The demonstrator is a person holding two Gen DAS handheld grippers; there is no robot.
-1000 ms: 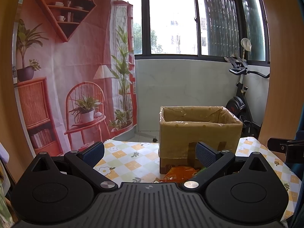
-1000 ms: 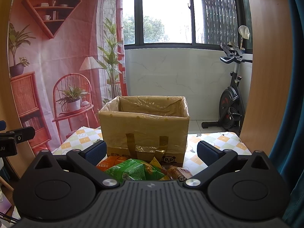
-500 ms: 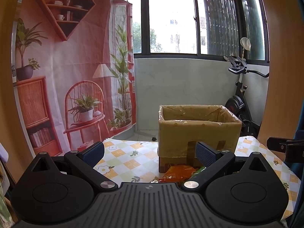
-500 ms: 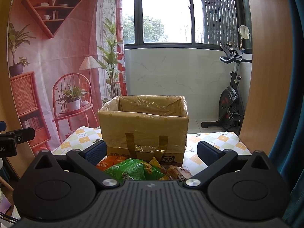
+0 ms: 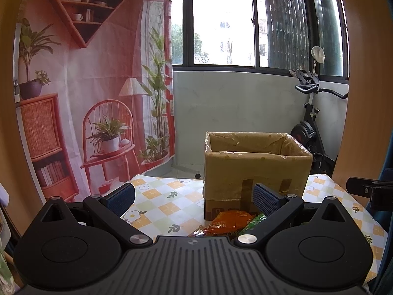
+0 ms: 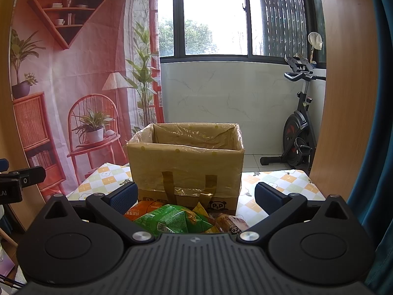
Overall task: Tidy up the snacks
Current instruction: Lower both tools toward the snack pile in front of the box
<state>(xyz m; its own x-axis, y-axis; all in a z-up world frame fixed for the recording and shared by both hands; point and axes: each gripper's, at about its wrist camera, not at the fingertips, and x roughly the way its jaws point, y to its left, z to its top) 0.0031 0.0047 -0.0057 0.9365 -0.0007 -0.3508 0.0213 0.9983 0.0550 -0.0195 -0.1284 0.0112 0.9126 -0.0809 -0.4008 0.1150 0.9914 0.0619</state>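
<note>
Snack packets (image 6: 172,217), green and orange, crumpled, lie lower centre before the plastic-lined cardboard box (image 6: 186,162); contents possibly chips. Left gripper (image 5: 194,195) and right gripper (image 6: 195,195) both spread wide, empty.

Both wrist cameras sit low over the table's near edge, facing 12 o'clock toward the window (image 5: 221,24), sharing the cardboard box (image 5: 255,169), which lies at 1 o'clock in the left view, dead ahead and nearer in the right.

Bright blown-out daylight from the window (image 5: 223,24), sharp centre, heavy fisheye curvature at edges.
</note>
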